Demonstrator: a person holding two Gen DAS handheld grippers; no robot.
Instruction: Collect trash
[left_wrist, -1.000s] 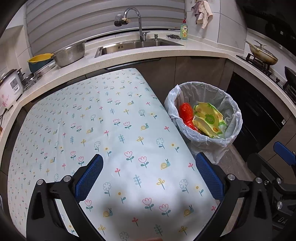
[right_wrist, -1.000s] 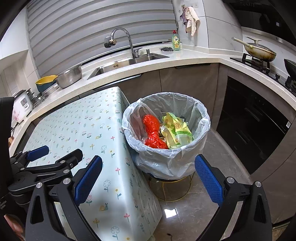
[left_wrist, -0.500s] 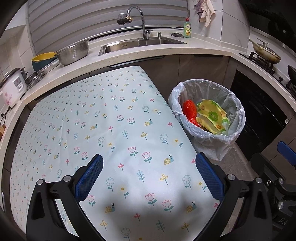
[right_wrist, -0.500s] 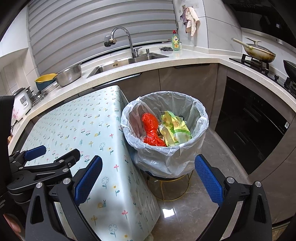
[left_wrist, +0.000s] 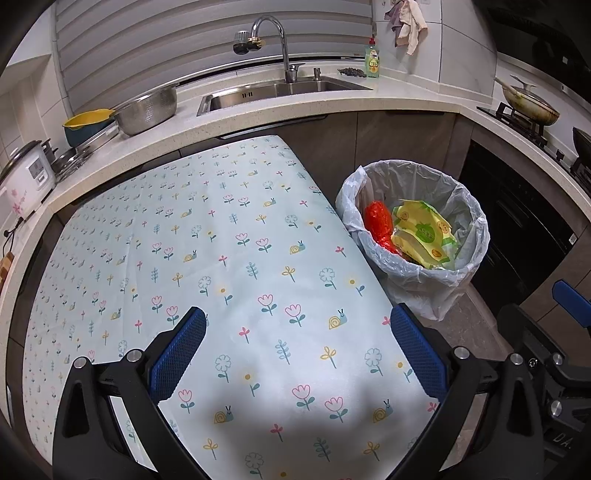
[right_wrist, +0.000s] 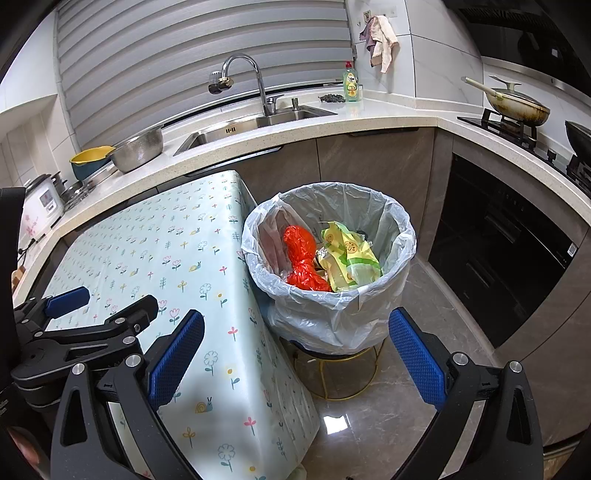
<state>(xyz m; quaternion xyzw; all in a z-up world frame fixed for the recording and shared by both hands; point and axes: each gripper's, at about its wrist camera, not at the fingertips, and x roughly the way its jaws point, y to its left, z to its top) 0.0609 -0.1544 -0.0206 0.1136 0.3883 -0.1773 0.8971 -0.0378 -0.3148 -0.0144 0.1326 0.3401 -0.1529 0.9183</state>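
Red bag (right_wrist: 303, 258) upright (in bin (right_wrist: 369, 306)).

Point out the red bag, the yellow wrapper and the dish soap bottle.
red bag (right_wrist: 301, 258), right wrist view, middle of its crumpled body
yellow wrapper (right_wrist: 349, 258), right wrist view, printed face
dish soap bottle (right_wrist: 351, 86), right wrist view, label

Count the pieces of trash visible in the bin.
2: a red crumpled bag on the left side of the lined bin, and a yellow-green wrapper to its right. More may lie hidden underneath.
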